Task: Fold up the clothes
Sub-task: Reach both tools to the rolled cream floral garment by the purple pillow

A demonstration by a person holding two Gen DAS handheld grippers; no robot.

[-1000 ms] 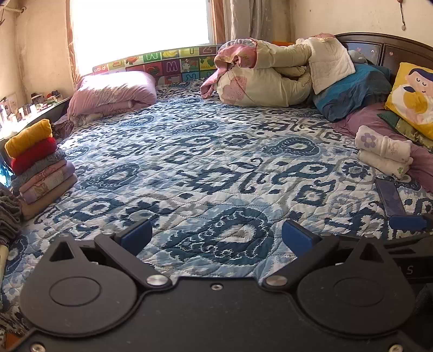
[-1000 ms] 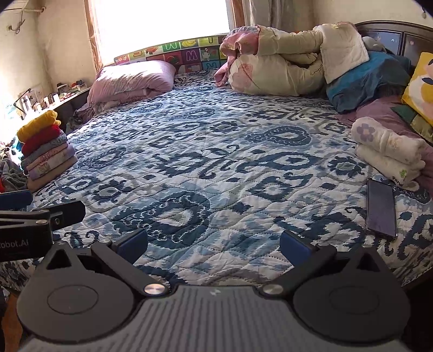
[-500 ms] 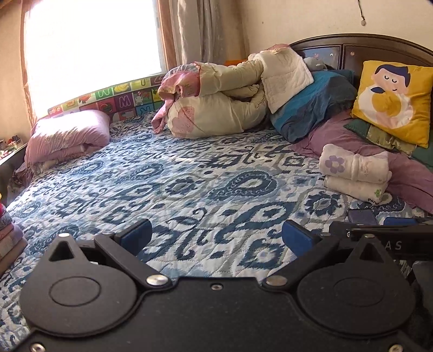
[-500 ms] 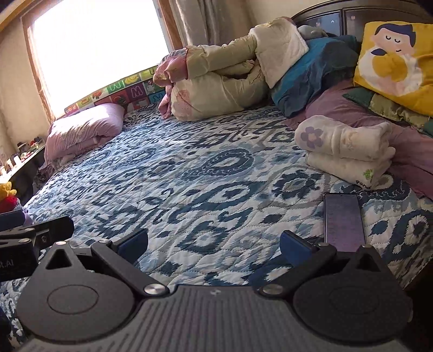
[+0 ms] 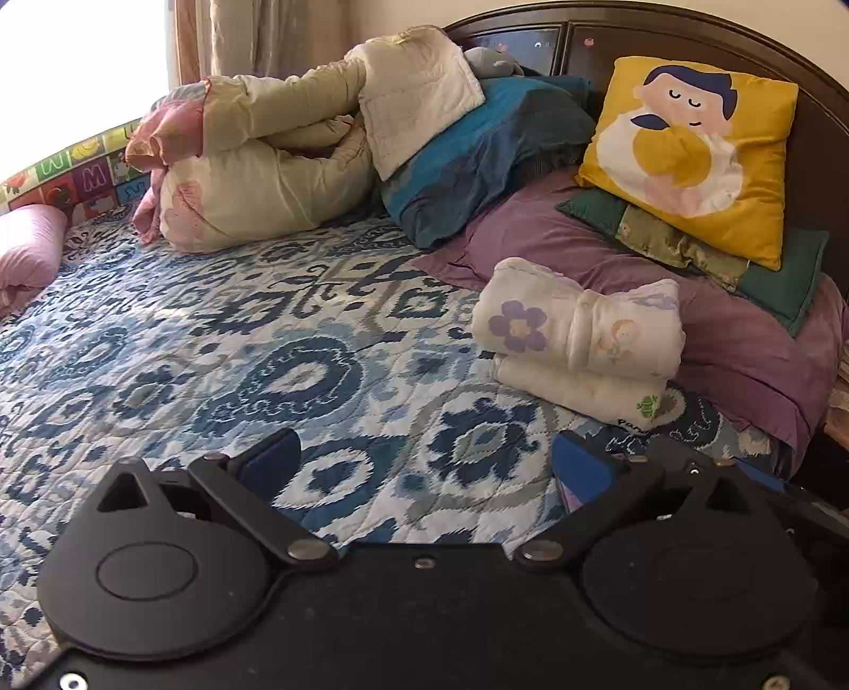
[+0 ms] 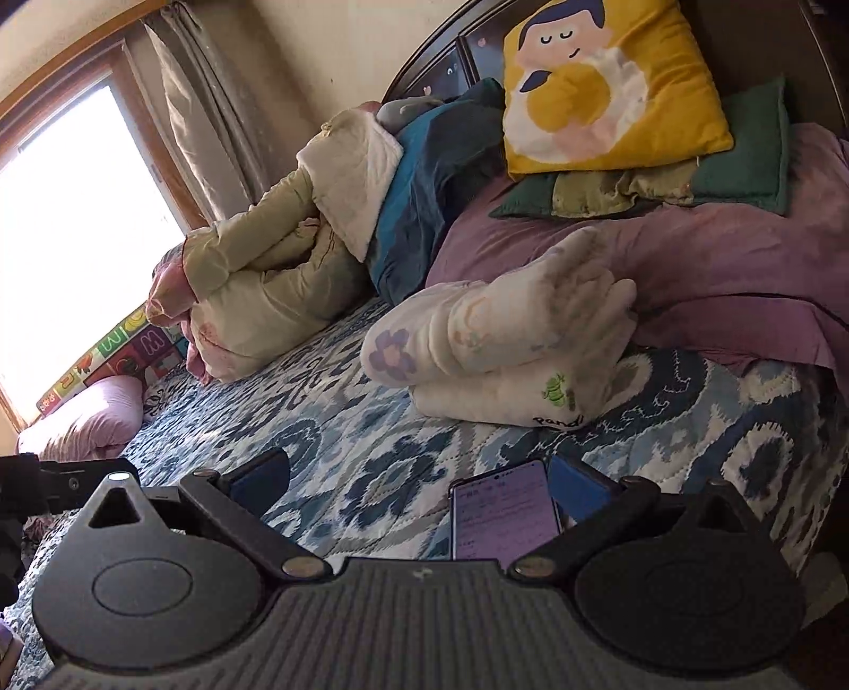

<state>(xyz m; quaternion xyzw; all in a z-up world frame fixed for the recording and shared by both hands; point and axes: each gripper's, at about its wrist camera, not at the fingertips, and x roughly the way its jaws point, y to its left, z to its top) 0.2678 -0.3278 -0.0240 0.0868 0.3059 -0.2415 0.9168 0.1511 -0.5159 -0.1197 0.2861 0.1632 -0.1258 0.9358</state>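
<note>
Two white folded garments are stacked at the right of the bed: the top one [image 5: 578, 329] has a purple flower print, the lower one [image 5: 578, 390] a green print. They also show in the right wrist view, top [image 6: 499, 329] and lower [image 6: 509, 398]. My left gripper [image 5: 424, 462] is open and empty, low over the blue patterned quilt [image 5: 265, 345], short of the stack. My right gripper [image 6: 419, 477] is open and empty, close before the stack, over a lit phone [image 6: 504, 520].
Purple bedding [image 5: 743, 339], a yellow cartoon cushion [image 5: 690, 154], a green cushion [image 5: 785, 276] and a blue pillow [image 5: 477, 159] lie by the dark headboard [image 5: 530, 37]. A rolled cream duvet [image 5: 276, 159] and a pink pillow [image 5: 26, 244] lie at the far side.
Both grippers have swung right and toward the headboard. The coloured stack of folded clothes at the left has left view, and the white folded garments are nearer. Jaws stayed open.
</note>
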